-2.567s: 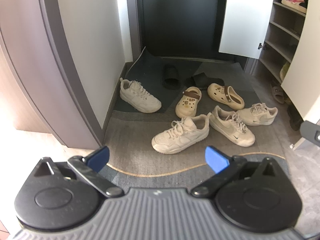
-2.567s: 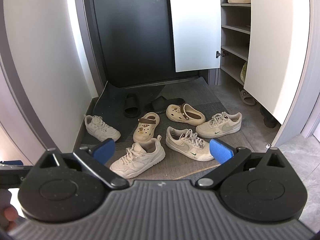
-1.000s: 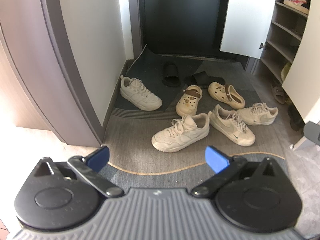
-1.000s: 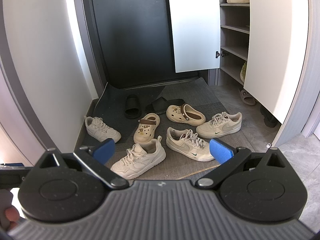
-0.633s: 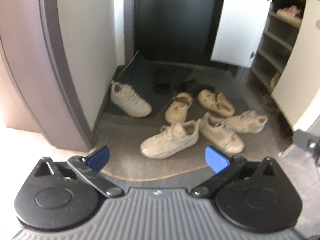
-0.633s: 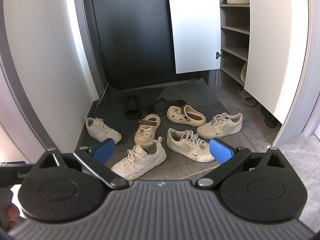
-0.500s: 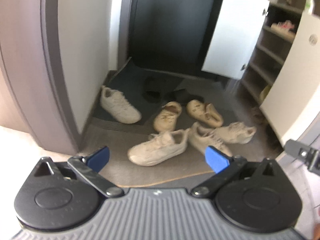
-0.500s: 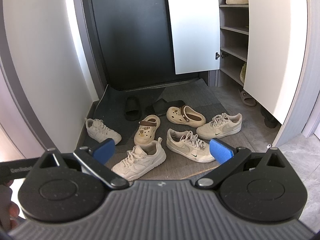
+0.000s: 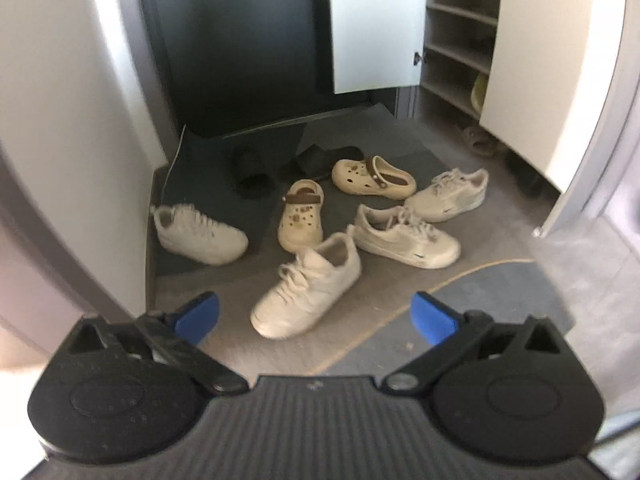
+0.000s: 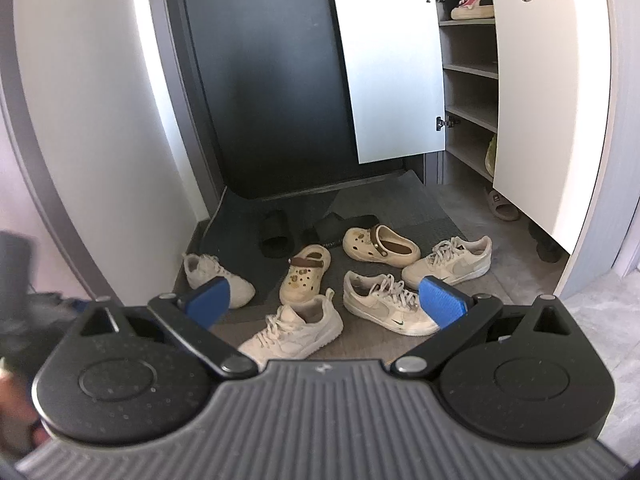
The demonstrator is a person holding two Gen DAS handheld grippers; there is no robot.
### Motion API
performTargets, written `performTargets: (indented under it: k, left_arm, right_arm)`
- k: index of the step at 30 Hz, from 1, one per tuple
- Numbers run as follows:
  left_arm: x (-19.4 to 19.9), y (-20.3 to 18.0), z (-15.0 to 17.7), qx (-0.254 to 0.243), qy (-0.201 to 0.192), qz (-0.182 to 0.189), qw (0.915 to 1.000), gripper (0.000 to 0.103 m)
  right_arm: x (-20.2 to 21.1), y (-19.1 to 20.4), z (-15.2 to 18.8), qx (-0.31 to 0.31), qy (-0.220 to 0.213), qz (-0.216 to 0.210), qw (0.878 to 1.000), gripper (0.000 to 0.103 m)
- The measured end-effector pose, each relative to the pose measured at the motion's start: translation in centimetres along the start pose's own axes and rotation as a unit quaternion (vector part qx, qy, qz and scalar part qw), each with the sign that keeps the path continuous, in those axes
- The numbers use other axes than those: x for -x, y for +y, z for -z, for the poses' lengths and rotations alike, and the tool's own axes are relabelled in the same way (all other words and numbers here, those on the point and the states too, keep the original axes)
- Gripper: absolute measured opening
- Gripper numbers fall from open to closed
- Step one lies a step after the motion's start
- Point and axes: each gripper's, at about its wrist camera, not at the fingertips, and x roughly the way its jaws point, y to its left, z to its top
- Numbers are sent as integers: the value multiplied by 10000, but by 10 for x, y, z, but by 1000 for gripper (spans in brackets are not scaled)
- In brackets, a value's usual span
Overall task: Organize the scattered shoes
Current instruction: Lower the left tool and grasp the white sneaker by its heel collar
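Shoes lie scattered on the entry floor. In the left wrist view a white sneaker (image 9: 308,286) is nearest, its mate (image 9: 198,234) lies by the left wall, two white swoosh sneakers (image 9: 406,236) (image 9: 450,194) lie on the right, two cream clogs (image 9: 301,220) (image 9: 372,176) sit mid-floor and two black slides (image 9: 250,166) lie behind. My left gripper (image 9: 316,314) is open and empty, just short of the nearest sneaker. My right gripper (image 10: 326,300) is open and empty, farther back; the same sneaker (image 10: 294,332) lies below it.
An open shoe cabinet (image 10: 468,80) with white doors (image 10: 390,60) stands on the right; a pink shoe (image 10: 472,2) is on its top shelf and a tan slipper (image 10: 500,206) lies under it. A dark door (image 10: 272,80) is behind and white walls (image 9: 60,120) are on the left.
My left gripper has swung right and moved closer to the shoes, so the view is blurred. My right gripper has edged slightly forward. No shoe has moved.
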Motion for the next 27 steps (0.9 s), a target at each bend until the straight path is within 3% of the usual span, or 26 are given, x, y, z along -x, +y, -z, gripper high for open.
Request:
performTargets:
  k: [6,10,12,14,19,22,27]
  left_arm:
    - [-91,2,-29,-245,430,32,9988,103]
    - [-152,4,-48,-389,718,54,9966,99]
    - [-177,10,-49,-230,847,70,9961,96]
    - [-224,16,-50,-70,990,-12,9951,95]
    - [-312,28,-51,264,1280,-151,9913,91]
    - [-349,29,-52,327,1445,-165,9888,85]
    - [-406,18,-59,292,1553,-489,9862,86]
  right_arm:
    - [-7,-10,-10,-15,-39,19,10000,103]
    - [-23,-10,-28,358,-15,-147,9992,103]
    - [-36,-13,-34,405,101,-208,9989,103]
    - [-61,-22,-42,342,281,-386,9983,103]
    - [-129,-48,-43,243,561,-259,9978,103]
    - [-167,-61,-35,154,729,-224,9970,103]
    - [-214,-76,-14,-138,946,-73,9954,103]
